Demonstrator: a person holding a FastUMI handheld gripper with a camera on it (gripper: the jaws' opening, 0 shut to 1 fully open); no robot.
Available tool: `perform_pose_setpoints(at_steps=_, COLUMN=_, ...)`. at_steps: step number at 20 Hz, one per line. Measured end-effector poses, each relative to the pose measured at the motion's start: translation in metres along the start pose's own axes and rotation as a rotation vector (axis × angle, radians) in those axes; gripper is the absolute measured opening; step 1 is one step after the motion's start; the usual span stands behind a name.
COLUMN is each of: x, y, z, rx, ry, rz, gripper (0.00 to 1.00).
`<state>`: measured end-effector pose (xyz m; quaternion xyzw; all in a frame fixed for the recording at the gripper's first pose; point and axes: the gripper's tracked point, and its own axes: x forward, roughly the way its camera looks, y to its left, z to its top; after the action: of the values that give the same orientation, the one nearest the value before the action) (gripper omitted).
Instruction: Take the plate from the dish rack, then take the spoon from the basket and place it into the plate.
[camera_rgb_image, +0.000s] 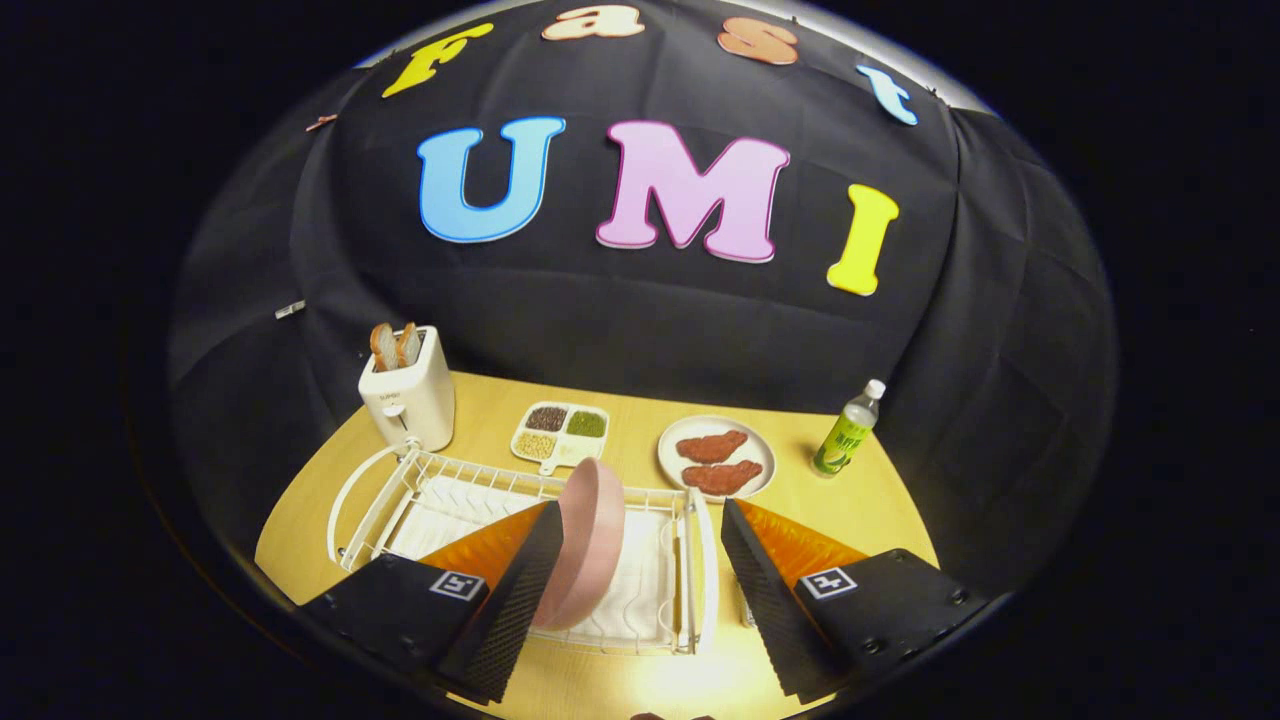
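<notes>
A pink plate (590, 540) stands on edge in the white wire dish rack (400, 500) on the wooden table. My gripper (640, 540) is open over the rack's right half. The plate sits just inside the left finger (520, 590), close to its pad; I cannot tell whether they touch. A wide gap lies between the plate and the right finger (760, 590).
A white toaster (408, 395) with bread stands behind the rack's left end. Beyond the rack lie a divided tray of grains (560, 433) and a white plate with two pieces of meat (716, 458). A small bottle (848, 430) stands at the far right.
</notes>
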<state>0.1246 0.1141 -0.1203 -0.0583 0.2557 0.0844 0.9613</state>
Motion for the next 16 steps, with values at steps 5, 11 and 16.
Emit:
perform_pose_setpoints(at_steps=5, x=0.042, y=0.020, z=-0.029, rx=-0.042, ry=0.138, rz=-0.001, gripper=0.96)
perform_pose_setpoints(at_steps=11, x=0.071, y=0.020, z=-0.053, rx=-0.028, ry=0.238, rz=-0.039, gripper=0.67)
perform_pose_setpoints(at_steps=16, x=0.075, y=0.010, z=-0.062, rx=-0.006, ry=0.282, rz=-0.101, gripper=0.31)
